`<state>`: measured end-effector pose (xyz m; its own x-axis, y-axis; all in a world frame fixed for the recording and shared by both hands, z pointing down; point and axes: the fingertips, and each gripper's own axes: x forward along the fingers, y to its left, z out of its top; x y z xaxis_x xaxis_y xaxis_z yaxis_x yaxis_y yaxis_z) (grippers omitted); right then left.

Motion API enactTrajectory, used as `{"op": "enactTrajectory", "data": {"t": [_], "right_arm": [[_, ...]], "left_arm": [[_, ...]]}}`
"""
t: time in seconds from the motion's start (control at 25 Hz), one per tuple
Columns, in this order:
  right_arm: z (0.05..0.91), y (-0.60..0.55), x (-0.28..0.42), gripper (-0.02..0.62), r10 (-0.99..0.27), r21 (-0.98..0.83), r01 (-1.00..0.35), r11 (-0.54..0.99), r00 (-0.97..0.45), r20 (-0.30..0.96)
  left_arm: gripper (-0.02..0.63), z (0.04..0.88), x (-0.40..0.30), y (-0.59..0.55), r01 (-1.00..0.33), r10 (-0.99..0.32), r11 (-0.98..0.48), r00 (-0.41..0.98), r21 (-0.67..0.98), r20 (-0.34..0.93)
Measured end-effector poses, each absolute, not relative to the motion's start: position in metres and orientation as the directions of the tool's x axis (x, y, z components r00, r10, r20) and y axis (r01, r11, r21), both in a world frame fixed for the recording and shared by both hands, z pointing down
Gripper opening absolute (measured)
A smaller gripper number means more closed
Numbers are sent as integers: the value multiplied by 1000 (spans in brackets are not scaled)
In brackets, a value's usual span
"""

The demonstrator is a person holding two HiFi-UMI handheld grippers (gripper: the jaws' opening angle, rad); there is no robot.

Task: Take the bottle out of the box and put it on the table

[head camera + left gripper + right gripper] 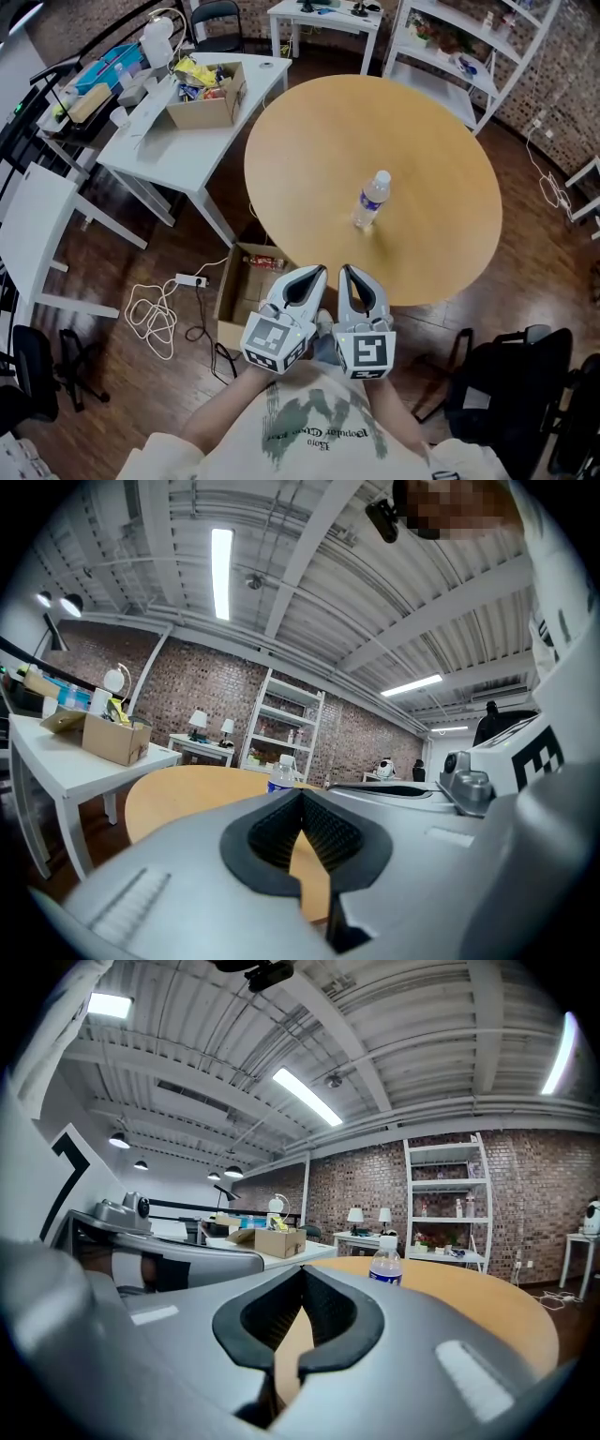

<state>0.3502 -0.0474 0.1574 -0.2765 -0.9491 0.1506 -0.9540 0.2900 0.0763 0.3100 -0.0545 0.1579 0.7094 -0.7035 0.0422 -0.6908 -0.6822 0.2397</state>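
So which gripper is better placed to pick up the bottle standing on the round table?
Right, narrowly. The right gripper sits more directly in line with the bottle than the left gripper; both are shut and empty, so it must open first.

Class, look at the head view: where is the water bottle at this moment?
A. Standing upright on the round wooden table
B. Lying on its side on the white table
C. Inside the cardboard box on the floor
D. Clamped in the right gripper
A: the water bottle stands upright on the round wooden table, clear of the left gripper and right gripper, both shut on nothing.
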Motion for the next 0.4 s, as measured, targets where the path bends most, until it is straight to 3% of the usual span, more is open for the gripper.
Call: {"op": "enactTrajectory", "data": {"t": [0.4], "right_arm": [[158,-44,349,0,-950,75,-955,288,-275,149]], "left_arm": [[0,157,313,-53,-678,-692,-696,721,236,35]]}}
